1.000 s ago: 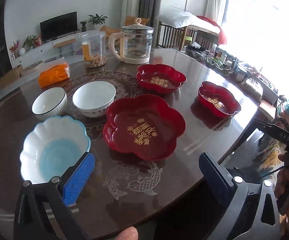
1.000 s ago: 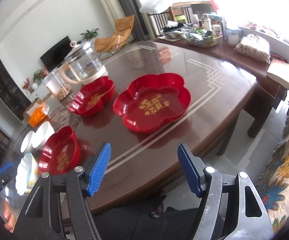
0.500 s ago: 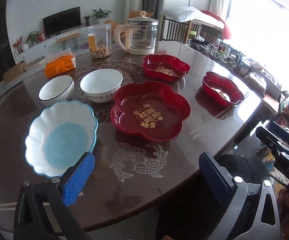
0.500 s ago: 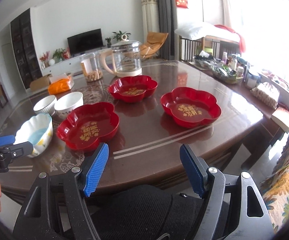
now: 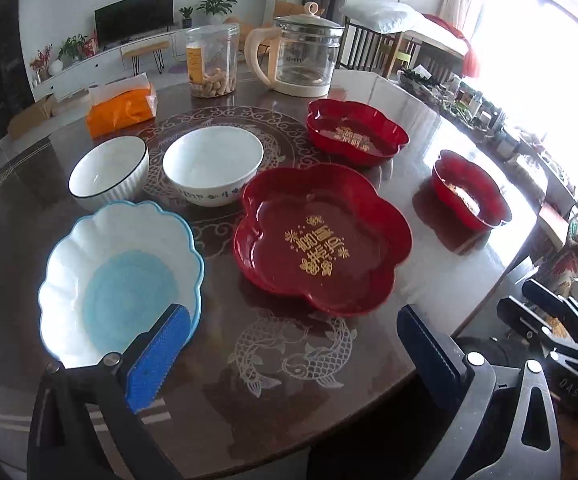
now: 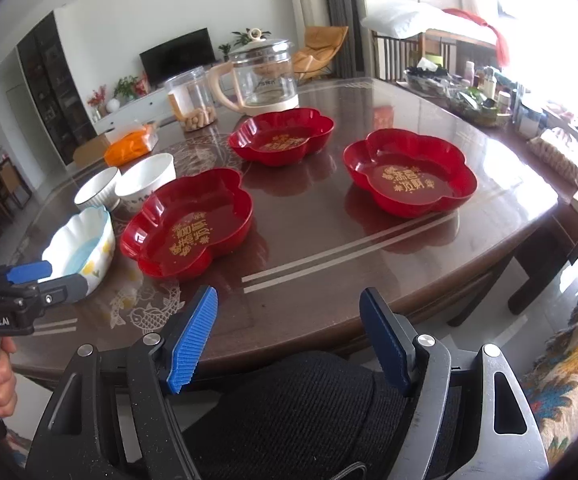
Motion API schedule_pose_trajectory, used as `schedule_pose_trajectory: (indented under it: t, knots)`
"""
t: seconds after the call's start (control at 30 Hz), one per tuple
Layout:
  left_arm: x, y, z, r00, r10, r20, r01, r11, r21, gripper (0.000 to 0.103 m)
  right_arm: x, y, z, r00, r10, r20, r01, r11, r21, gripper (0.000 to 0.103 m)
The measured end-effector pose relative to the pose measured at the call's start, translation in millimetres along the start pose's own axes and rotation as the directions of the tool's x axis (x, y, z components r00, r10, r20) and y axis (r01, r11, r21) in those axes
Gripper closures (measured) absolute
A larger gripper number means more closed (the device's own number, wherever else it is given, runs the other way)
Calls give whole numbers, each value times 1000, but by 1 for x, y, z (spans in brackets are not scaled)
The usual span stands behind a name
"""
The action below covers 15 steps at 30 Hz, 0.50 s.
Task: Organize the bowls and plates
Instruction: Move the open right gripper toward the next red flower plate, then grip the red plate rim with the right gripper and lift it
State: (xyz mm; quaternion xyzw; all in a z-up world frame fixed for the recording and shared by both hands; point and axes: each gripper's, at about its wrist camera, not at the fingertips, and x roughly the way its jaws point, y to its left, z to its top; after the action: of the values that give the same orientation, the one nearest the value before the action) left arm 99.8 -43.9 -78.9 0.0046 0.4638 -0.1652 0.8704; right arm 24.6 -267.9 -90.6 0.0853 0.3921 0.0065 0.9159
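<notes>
Three red flower-shaped plates lie on the dark table: a near one (image 5: 321, 240) (image 6: 189, 224), a far one (image 5: 355, 132) (image 6: 283, 136) and a right one (image 5: 471, 190) (image 6: 409, 172). A scalloped white-and-blue bowl (image 5: 117, 280) (image 6: 81, 244) sits at the front left. Two white bowls stand behind it, one with a dark rim (image 5: 107, 166) (image 6: 97, 188), one plain (image 5: 213, 164) (image 6: 145, 180). My left gripper (image 5: 293, 348) is open and empty, its left finger over the scalloped bowl's near rim. My right gripper (image 6: 289, 336) is open and empty at the table's front edge.
A glass kettle (image 5: 303, 60) (image 6: 261, 76), a clear jar of snacks (image 5: 213, 62) (image 6: 191, 98) and an orange tissue pack (image 5: 123, 106) (image 6: 131, 144) stand at the back. Clutter lines the table's right side (image 6: 469, 96). The table's front edge (image 6: 329, 316) is close to both grippers.
Both views have swung over the table. The right gripper turned left and now faces all three red plates. The left gripper drew nearer to the scalloped bowl. Both stay open.
</notes>
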Motion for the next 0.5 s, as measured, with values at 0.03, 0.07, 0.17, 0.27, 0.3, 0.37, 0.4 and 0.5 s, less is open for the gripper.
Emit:
schedule_pose_trajectory:
  t: [0.03, 0.07, 0.17, 0.27, 0.3, 0.37, 0.4, 0.5]
  knots:
    - [6, 3, 11, 1000, -20, -3, 20, 1000, -10, 1, 7, 2, 6, 1000, 12, -12, -12, 1000, -9, 26]
    - [13, 4, 21, 999, -35, -17, 35, 999, -19, 1, 17, 3, 13, 999, 23, -35, -23, 1000, -12, 26]
    - [33, 10, 40, 997, -47, -54, 45, 998, -39, 11, 47, 8, 29, 993, 81, -88, -81, 997, -4, 26]
    - [49, 17, 47, 996, -31, -80, 27, 998, -60, 19, 82, 16, 44, 987, 95, -130, -96, 995, -4, 26]
    - [53, 18, 46, 996, -29, -89, 24, 998, -66, 22, 94, 17, 49, 982, 115, -151, -115, 993, 11, 26]
    - [62, 21, 46, 994, -28, -105, 20, 997, -76, 28, 112, 18, 58, 977, 134, -165, -128, 991, 42, 27]
    - [65, 21, 46, 993, -31, -112, 22, 997, -76, 30, 124, 17, 61, 974, 128, -188, -120, 991, 53, 27]
    - [73, 20, 45, 992, -35, -125, 26, 997, -75, 35, 157, 11, 66, 939, 165, -301, -141, 985, 100, 45]
